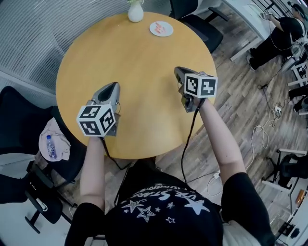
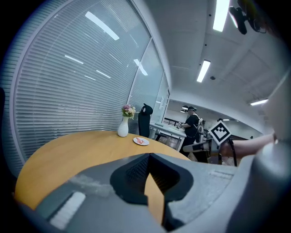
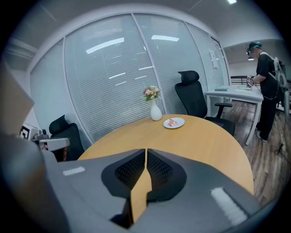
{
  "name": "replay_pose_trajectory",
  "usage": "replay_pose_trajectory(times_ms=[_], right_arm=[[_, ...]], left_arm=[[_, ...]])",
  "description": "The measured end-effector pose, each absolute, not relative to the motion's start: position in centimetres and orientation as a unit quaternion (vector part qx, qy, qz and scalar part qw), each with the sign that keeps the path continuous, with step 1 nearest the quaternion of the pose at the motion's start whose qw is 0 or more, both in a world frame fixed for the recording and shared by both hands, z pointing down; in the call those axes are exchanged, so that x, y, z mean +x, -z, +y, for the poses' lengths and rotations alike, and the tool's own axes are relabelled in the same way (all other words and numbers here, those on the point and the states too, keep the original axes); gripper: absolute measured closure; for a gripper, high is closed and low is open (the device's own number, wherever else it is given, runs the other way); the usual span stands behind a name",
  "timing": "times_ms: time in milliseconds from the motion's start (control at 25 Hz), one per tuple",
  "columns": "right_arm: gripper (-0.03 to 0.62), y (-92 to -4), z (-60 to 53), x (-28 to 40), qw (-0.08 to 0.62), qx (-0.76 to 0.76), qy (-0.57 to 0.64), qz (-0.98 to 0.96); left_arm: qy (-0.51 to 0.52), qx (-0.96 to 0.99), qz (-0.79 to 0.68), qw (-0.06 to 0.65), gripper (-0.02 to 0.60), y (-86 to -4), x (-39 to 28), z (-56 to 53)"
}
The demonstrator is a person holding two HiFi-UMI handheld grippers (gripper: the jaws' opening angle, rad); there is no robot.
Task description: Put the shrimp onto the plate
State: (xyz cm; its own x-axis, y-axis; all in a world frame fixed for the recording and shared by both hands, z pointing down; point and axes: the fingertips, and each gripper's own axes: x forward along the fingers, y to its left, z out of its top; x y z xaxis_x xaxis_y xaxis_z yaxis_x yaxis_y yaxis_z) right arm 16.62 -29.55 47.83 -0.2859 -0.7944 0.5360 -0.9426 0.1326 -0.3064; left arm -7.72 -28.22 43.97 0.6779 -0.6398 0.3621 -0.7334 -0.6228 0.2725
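Shrimp on plate beside vase, across table, left tongs and right tongs together, empty

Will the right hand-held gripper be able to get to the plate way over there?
Probably yes, with a stretch: only bare table lies between the right hand-held gripper and the plate, and the vase stands off to one side.

The head view's top edge cuts off the vase. The shrimp is too small to count
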Motion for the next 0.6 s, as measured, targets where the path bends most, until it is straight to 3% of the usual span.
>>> replay_pose_trajectory(times_ms=[600], right_arm=[[0.592, -43.7, -13.3, 15.1, 0.072, 0.603, -0.291, -0.74]], left_arm=[[-0.11, 0.912, -0.348, 0.188, 0.581, -41.7, -7.4, -13.4]])
